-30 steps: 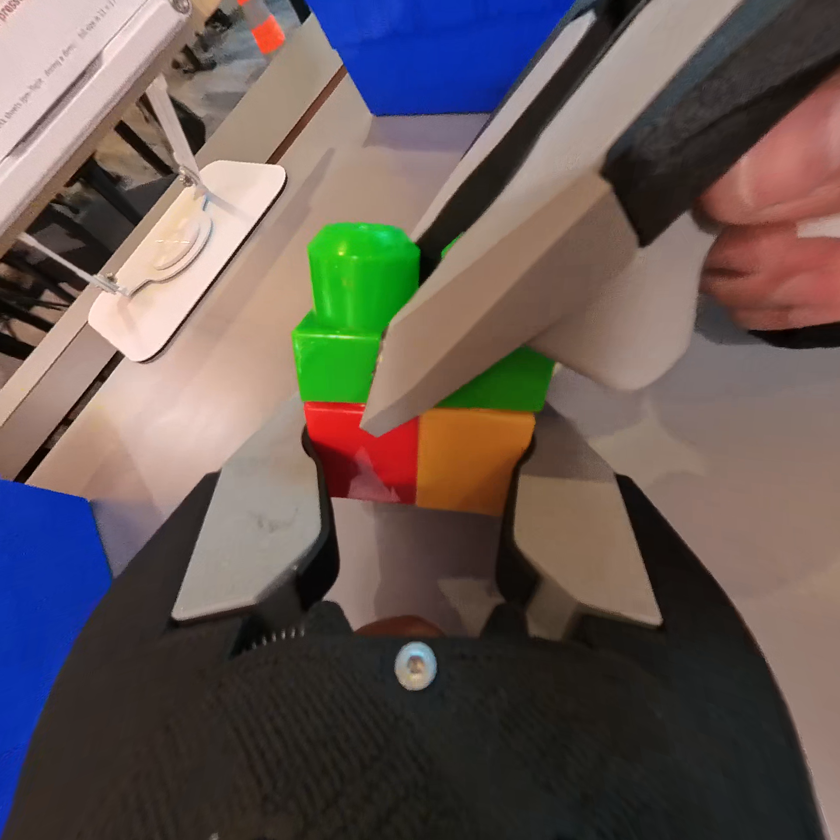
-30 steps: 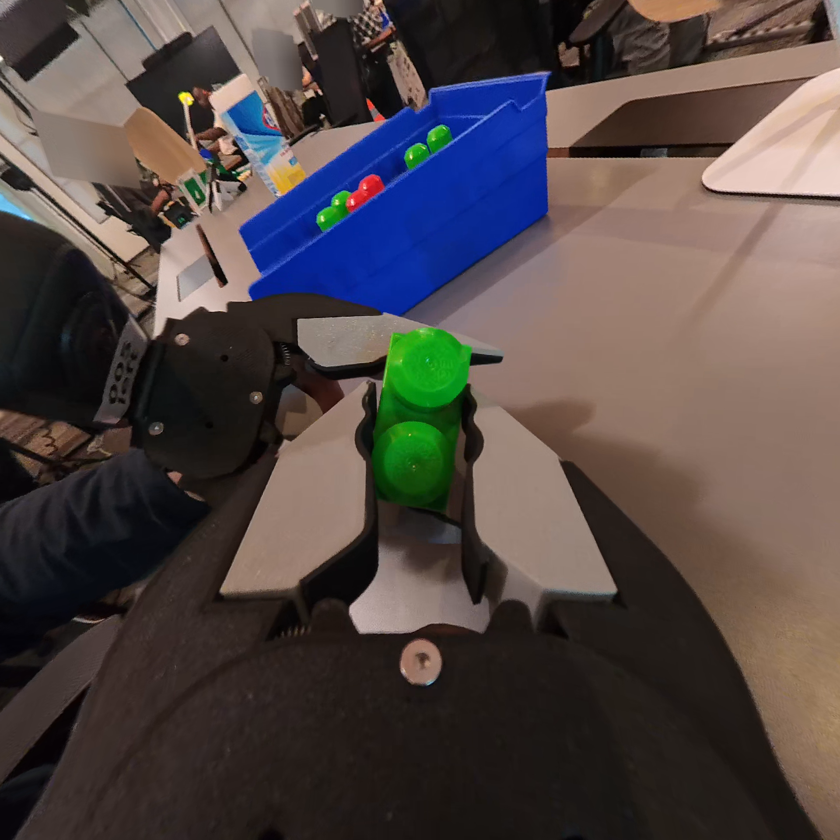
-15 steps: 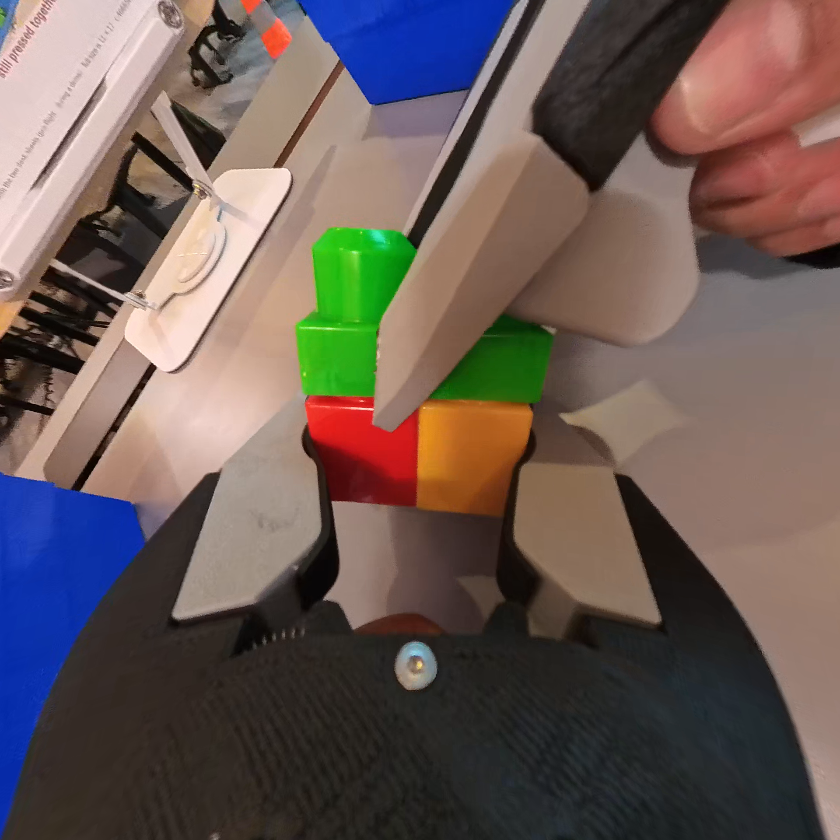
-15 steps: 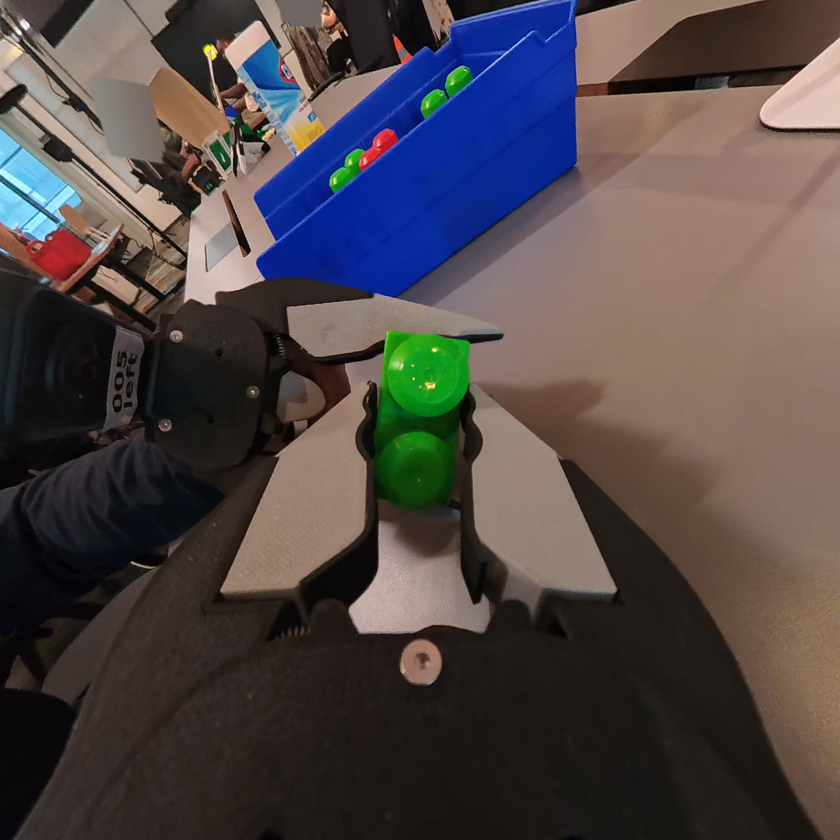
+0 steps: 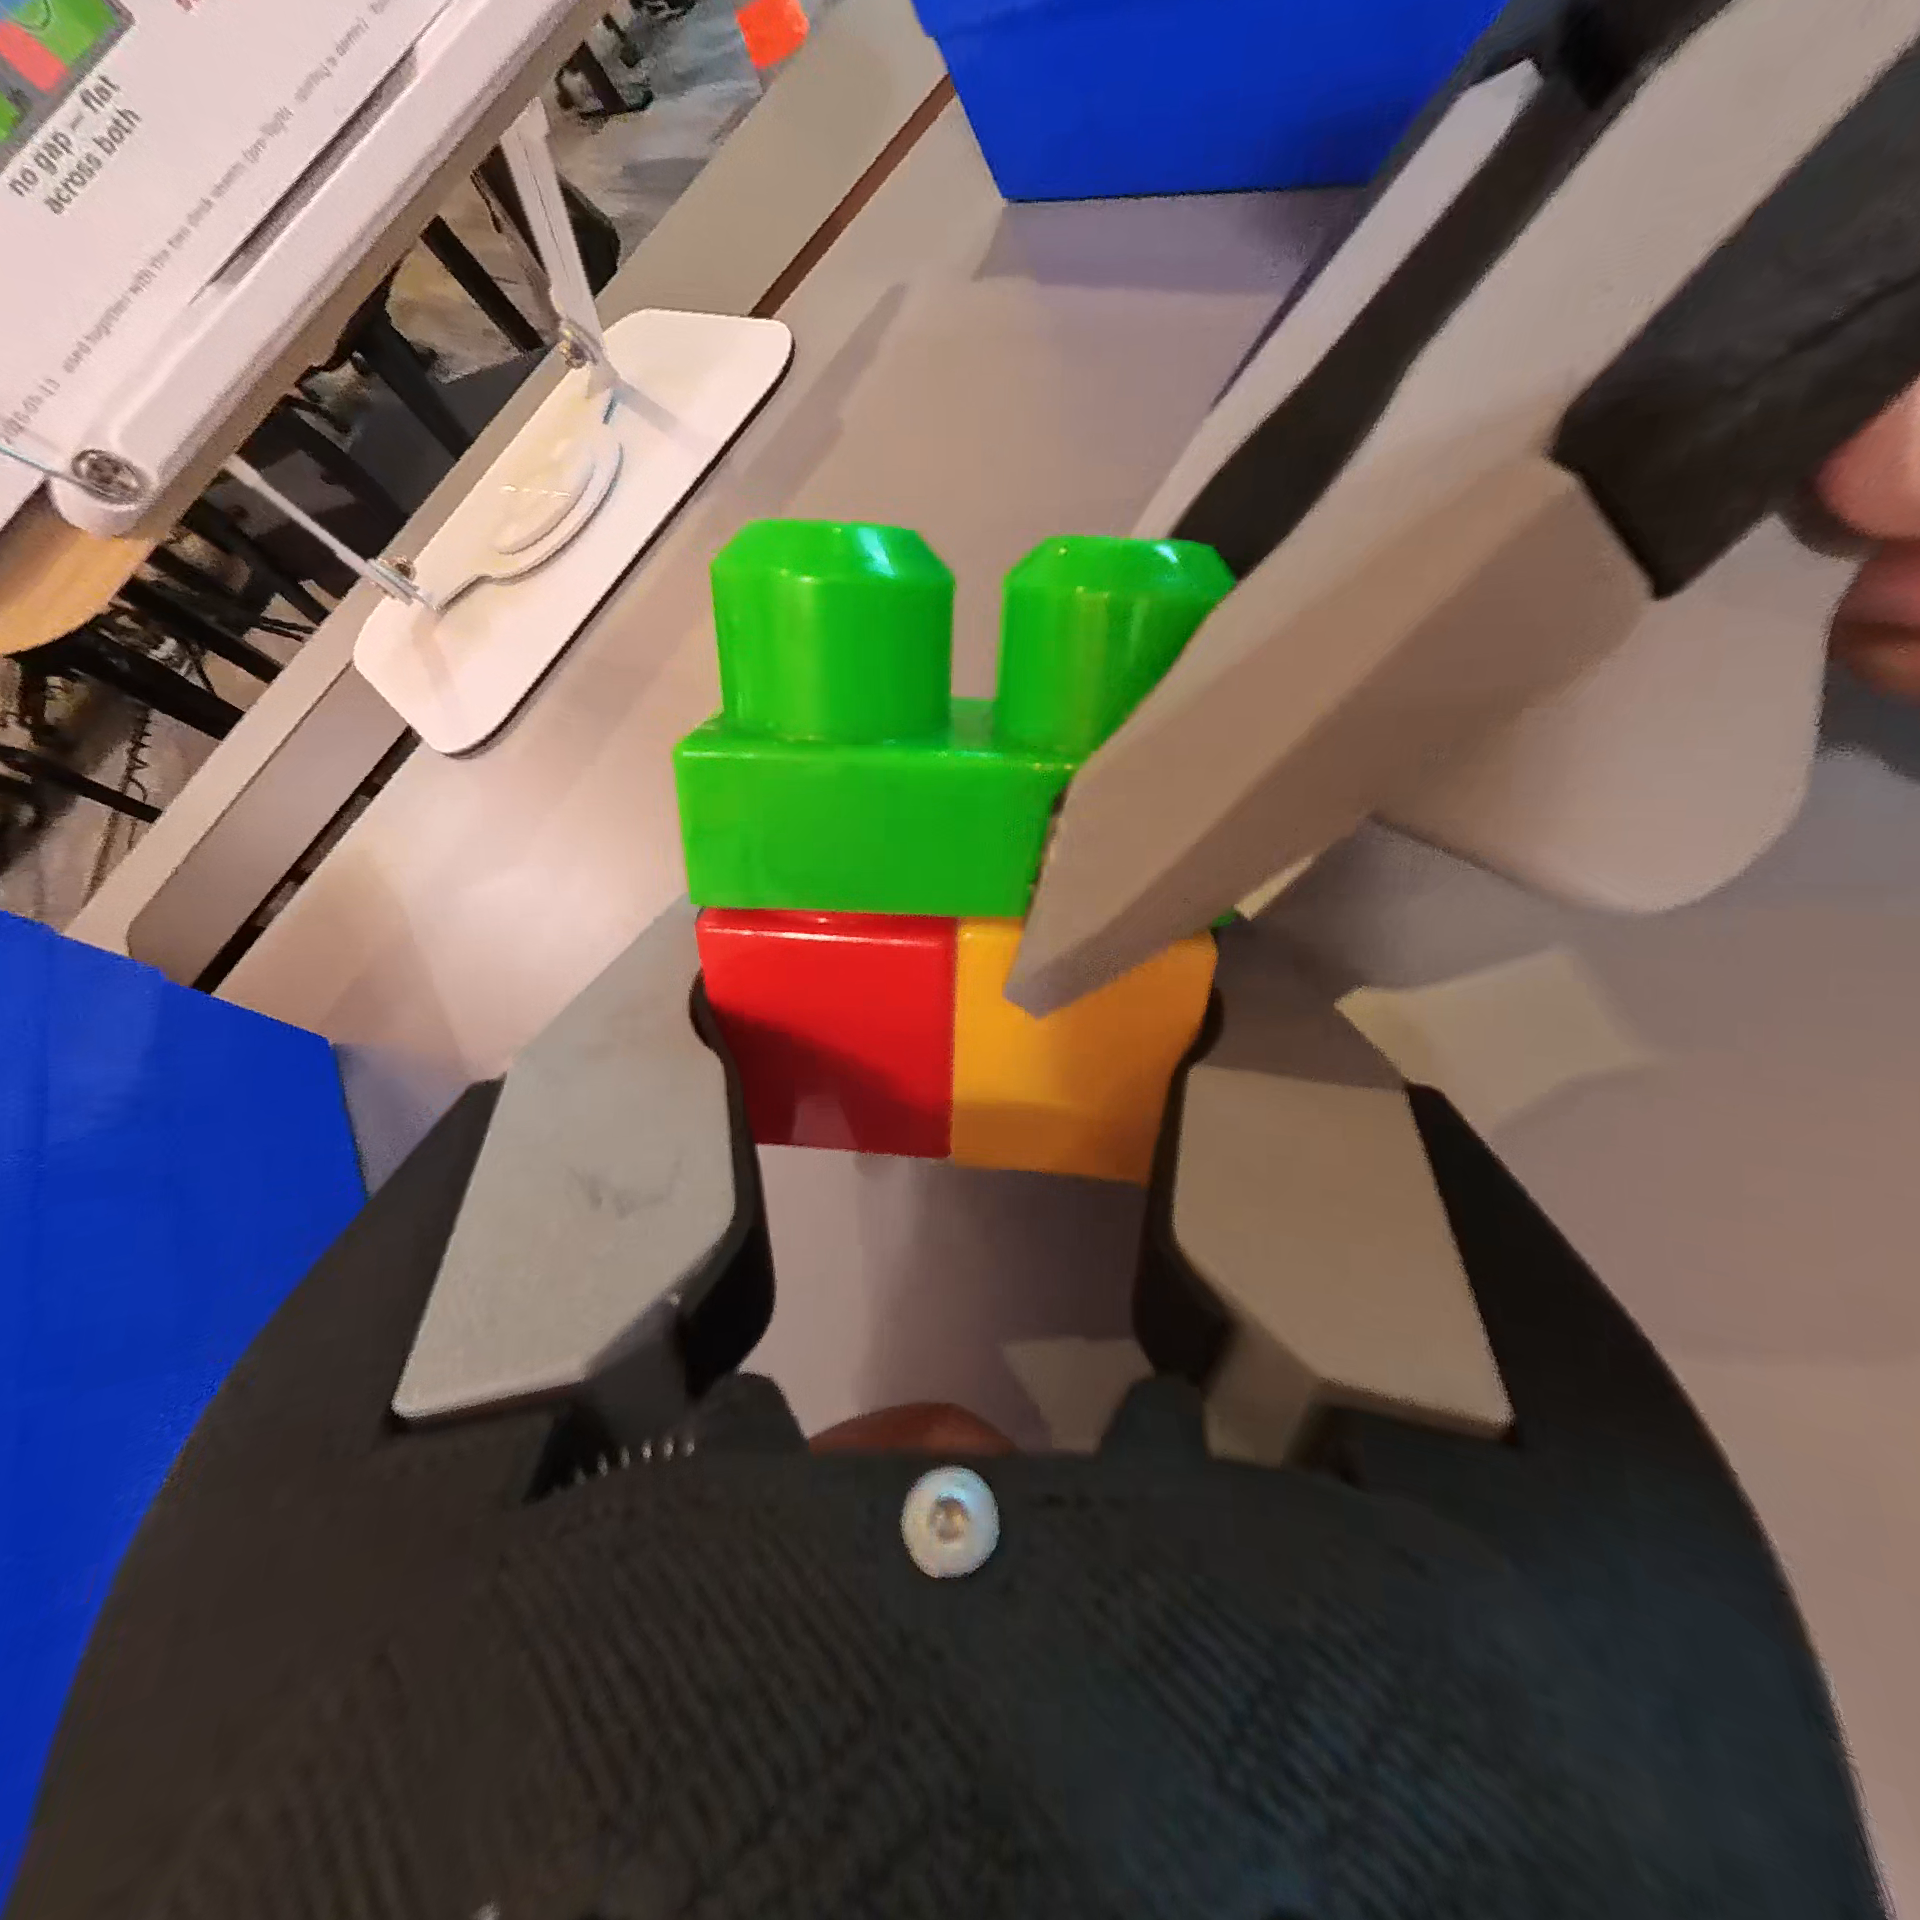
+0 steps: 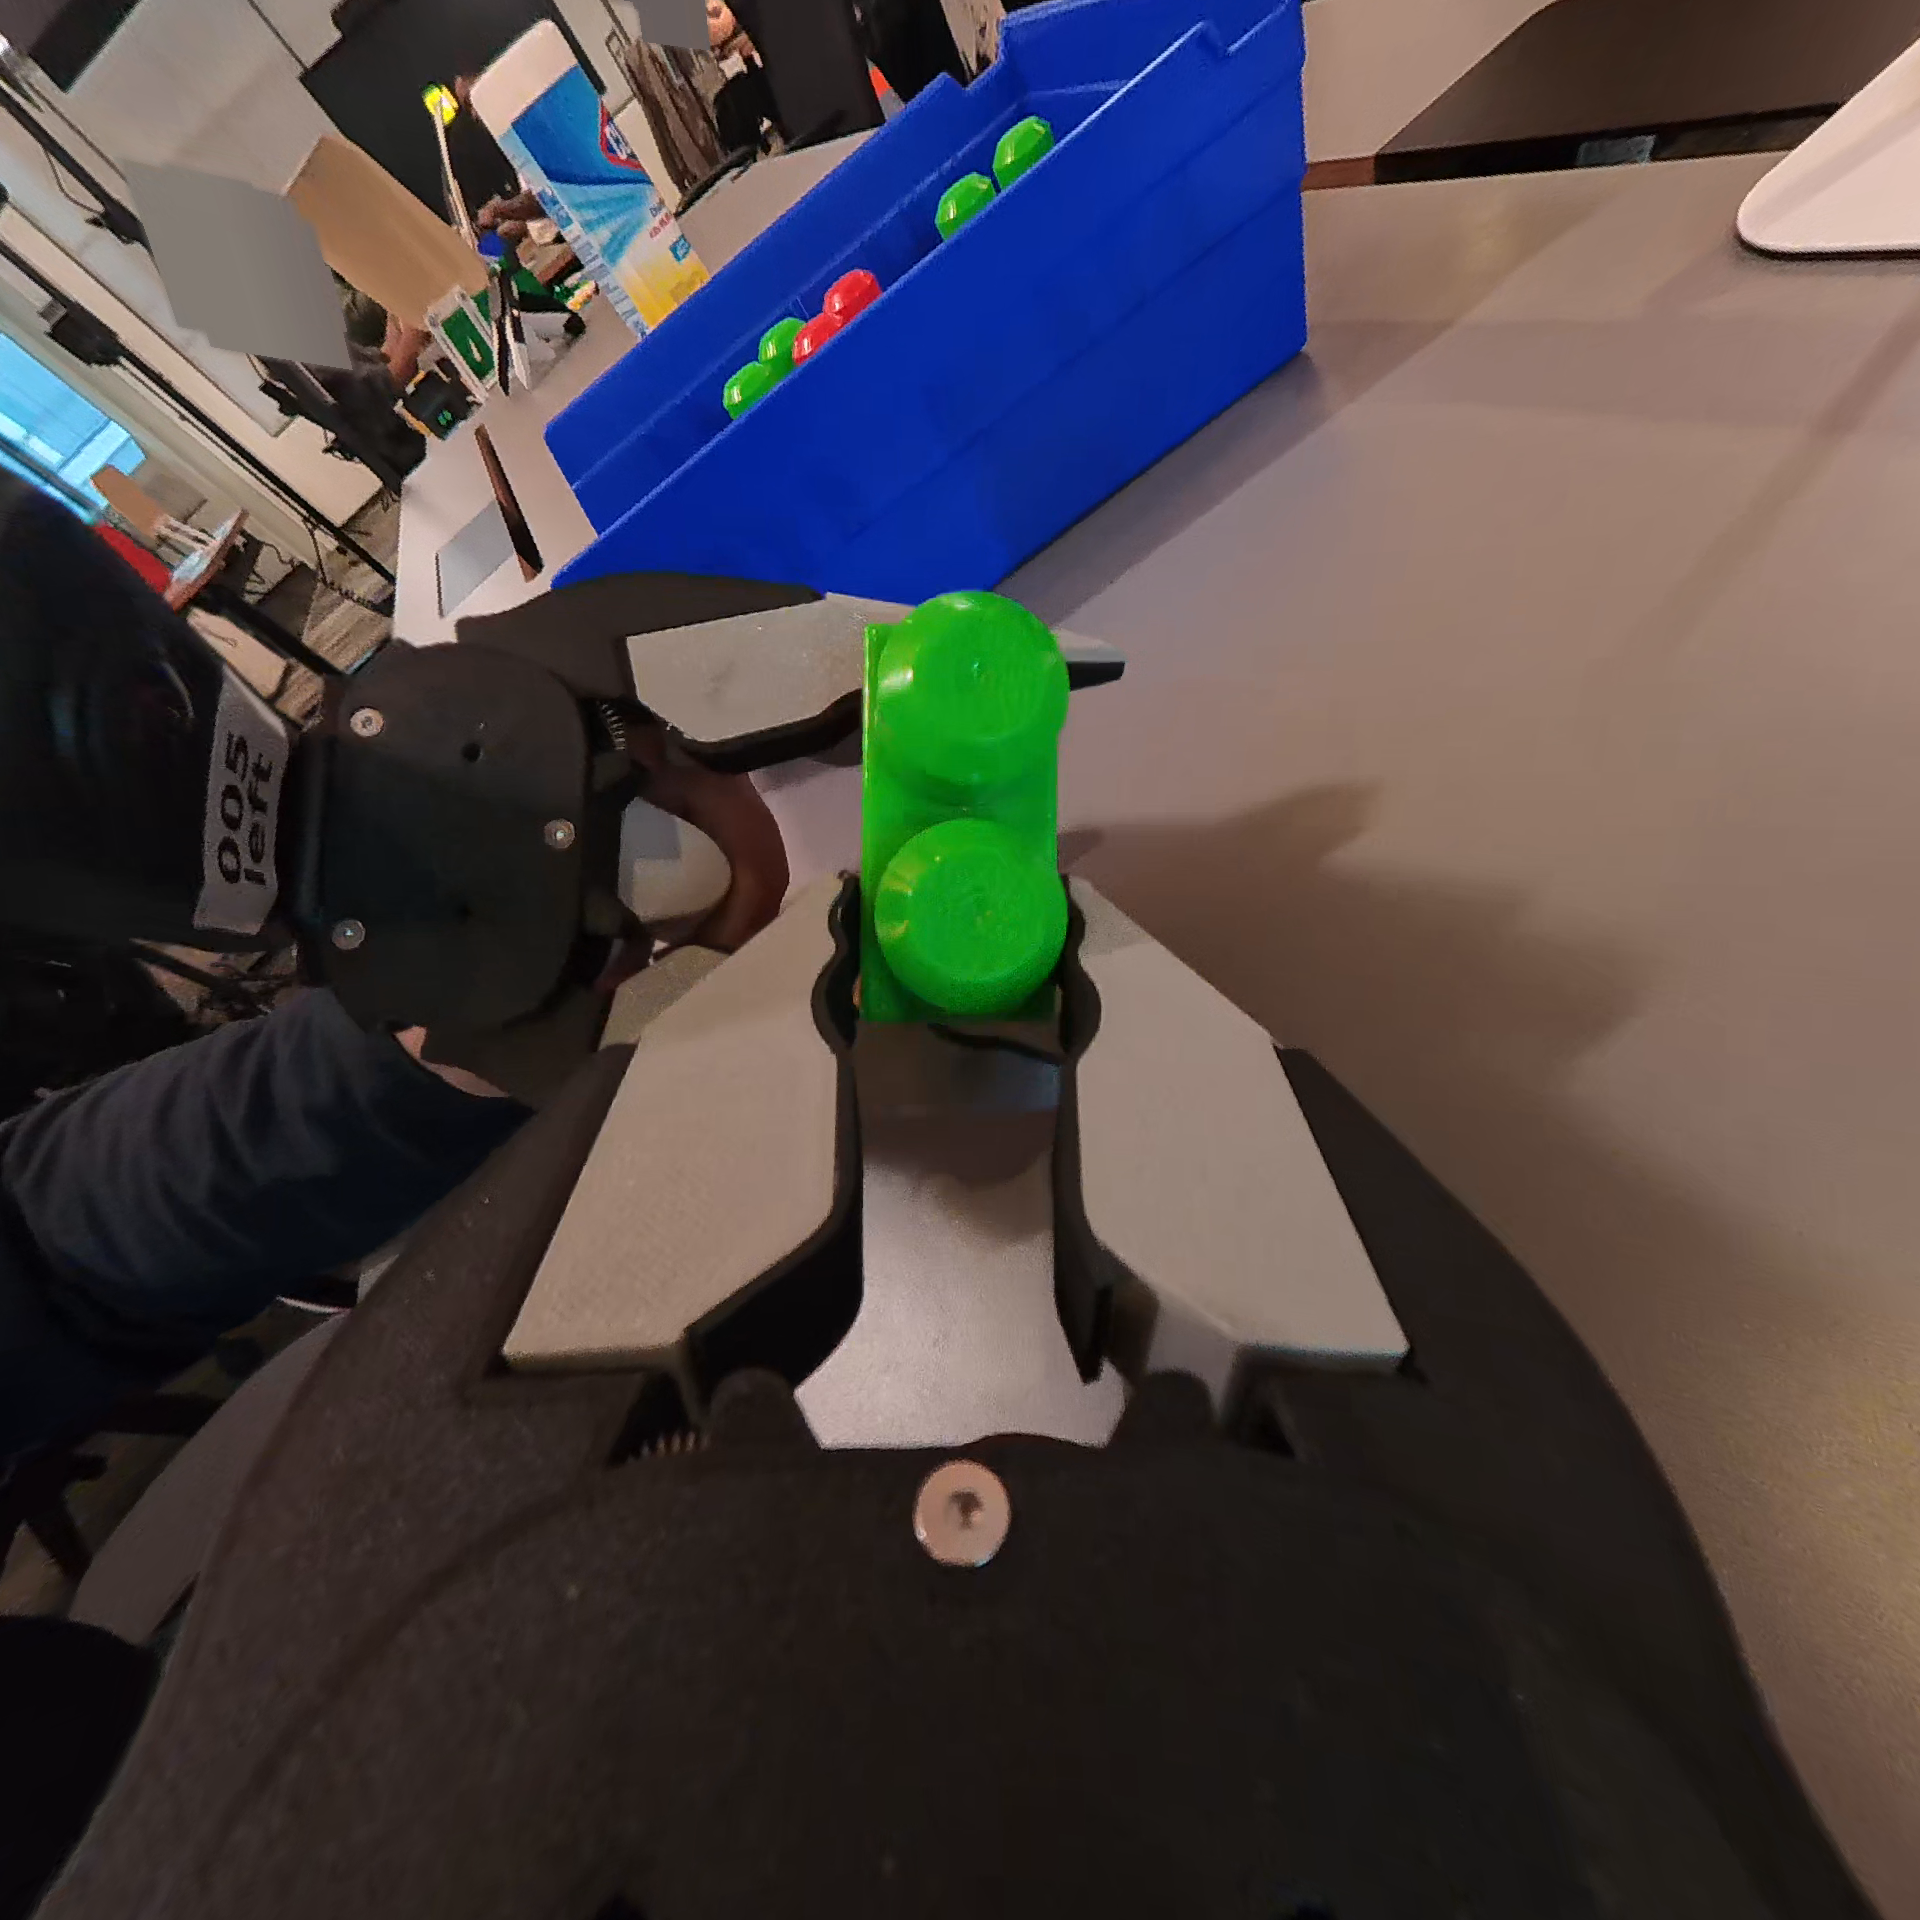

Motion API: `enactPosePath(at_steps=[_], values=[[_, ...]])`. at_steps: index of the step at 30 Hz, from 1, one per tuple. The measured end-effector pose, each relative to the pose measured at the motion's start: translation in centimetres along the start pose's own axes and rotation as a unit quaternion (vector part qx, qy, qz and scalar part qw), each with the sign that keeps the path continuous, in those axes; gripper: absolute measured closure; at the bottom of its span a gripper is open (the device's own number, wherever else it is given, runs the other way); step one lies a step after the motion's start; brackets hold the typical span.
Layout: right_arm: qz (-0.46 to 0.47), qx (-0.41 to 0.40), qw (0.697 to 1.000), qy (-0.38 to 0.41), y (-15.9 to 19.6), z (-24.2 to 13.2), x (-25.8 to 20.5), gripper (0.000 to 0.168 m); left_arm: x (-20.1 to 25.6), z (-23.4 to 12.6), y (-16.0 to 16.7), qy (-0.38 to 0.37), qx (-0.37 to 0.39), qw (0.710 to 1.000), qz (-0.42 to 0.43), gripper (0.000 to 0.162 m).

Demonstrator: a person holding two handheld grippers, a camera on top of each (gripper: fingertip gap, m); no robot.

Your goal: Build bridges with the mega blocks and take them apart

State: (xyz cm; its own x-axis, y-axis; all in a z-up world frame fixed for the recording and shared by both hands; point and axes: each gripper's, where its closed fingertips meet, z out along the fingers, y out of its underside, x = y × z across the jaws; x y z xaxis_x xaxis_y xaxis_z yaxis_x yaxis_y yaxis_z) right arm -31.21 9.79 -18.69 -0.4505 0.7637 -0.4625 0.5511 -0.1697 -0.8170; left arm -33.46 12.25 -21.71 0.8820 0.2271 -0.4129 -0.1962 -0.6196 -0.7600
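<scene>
Left gripper point(image 5: 954, 1023) clamped on red block point(image 5: 831, 1034) and orange block point(image 5: 1081, 1049), side by side on desk point(image 5: 1610, 1039). Green block point(image 5: 873, 821) sits across both. Right gripper point(image 6: 961, 961) grips green block's near end from 2 o'clock. Only right wrist view shows blue bin point(image 6: 1039, 416) at 12 o'clock holding loose blocks point(image 6: 810, 332); red/orange pair hidden there
</scene>
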Motion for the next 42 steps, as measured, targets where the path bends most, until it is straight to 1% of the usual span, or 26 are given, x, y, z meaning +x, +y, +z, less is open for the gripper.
enactPosePath(at_steps=[4, 8, 13, 18, 23, 26, 31, 34, 42], values=[[-0.011, -0.019, 1.000, 0.003, 0.5, 0.0, 0.0, 0.134, 0.2, 0.0, 0.2, 0.005, -0.006, 1.000, 0.018, 0.076], [-0.012, -0.055, 0.998, -0.021, 1.2, -0.5, -0.3, 0.134, 0.7, -0.2, -0.2, 0.020, 0.009, 0.998, 0.059, 0.076], [-0.020, -0.086, 0.995, -0.045, 1.9, -1.1, -0.8, 0.134, 1.1, -0.8, -0.6, 0.018, 0.026, 0.993, 0.113, 0.076], [-0.007, -0.095, 0.993, -0.072, 2.1, -1.4, -1.2, 0.134, 1.5, -1.2, -1.0, 0.033, 0.045, 0.991, 0.119, 0.076], [0.017, -0.064, 0.994, -0.083, 1.4, -1.2, -1.1, 0.134, 1.0, -1.1, -1.1, 0.016, 0.043, 0.994, 0.097, 0.076], [0.042, -0.057, 0.992, -0.106, 1.4, -0.8, -1.8, 0.134, 1.1, -1.3, -1.8, 0.023, 0.055, 0.995, 0.077, 0.076], [0.020, -0.071, 0.994, -0.086, 1.9, -0.3, -1.8, 0.131, 1.2, -1.2, -1.4, 0.031, 0.049, 0.995, 0.082, 0.077], [0.008, -0.106, 0.991, -0.079, 2.9, -0.3, -1.6, 0.132, 1.5, -1.1, -1.0, 0.031, 0.040, 0.992, 0.112, 0.077], [-0.011, -0.123, 0.989, -0.084, 3.1, -1.0, -2.0, 0.133, 1.6, -1.5, -1.8, 0.011, 0.054, 0.987, 0.150, 0.076]])
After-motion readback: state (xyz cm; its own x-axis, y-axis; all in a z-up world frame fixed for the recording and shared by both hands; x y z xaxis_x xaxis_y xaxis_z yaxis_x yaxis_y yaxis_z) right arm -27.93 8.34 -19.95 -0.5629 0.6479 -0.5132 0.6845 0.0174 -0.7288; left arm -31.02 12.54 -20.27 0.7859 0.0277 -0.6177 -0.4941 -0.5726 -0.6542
